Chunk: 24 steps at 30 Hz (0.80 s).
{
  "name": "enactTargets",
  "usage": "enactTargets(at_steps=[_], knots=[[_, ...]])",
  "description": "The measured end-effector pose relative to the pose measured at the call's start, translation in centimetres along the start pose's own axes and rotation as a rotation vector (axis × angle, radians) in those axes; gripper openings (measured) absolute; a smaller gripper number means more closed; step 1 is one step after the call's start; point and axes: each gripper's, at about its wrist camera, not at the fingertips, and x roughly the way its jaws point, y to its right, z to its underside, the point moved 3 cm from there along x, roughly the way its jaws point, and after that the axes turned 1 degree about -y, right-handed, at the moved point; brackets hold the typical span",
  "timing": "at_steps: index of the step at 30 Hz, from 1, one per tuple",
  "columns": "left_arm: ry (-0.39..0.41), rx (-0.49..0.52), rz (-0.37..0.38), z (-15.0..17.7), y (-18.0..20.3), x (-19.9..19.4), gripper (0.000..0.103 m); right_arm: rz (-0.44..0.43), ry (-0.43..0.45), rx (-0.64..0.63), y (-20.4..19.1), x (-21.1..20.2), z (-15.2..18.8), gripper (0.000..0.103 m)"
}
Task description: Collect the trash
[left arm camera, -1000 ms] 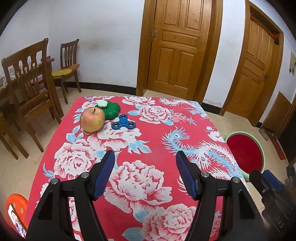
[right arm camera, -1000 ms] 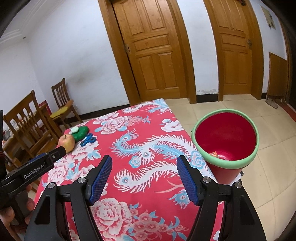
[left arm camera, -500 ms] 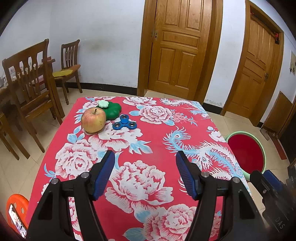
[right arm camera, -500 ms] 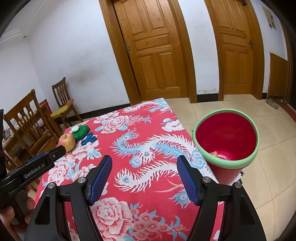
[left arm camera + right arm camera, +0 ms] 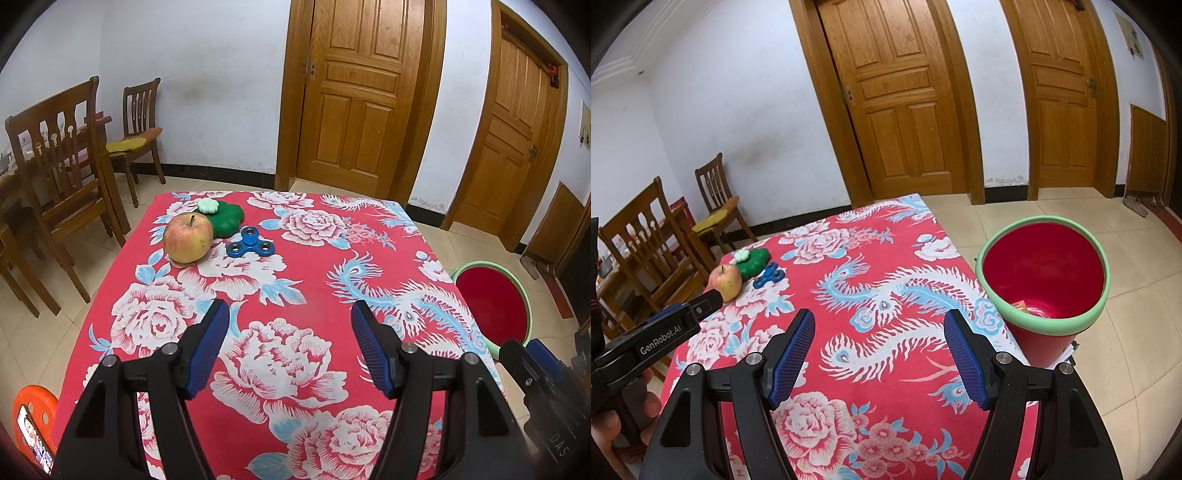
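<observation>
The near and middle table (image 5: pixel 295 369) surface lies bare; passage is unobstructed there. Obstacles cluster at the far left corner: an apple (image 5: pixel 188 238), a green pumpkin-shaped object (image 5: pixel 226 219) touching it behind, and a blue fidget spinner (image 5: pixel 250 245) just right of both. The red bin (image 5: pixel 1043 280) stands against the right edge, mouth open upward. Chairs (image 5: pixel 55 177) crowd the floor at left.

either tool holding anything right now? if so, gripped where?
Nothing held. Left tool and right tool are both open over the tablecloth, with nothing between the fingers.
</observation>
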Motion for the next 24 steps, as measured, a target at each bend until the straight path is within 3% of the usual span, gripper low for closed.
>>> enactTargets(at_steps=[24], knots=[[0.000, 0.002, 0.001, 0.06, 0.00, 0.06, 0.068, -0.001, -0.004, 0.001, -0.09, 0.03, 0.16, 0.074]])
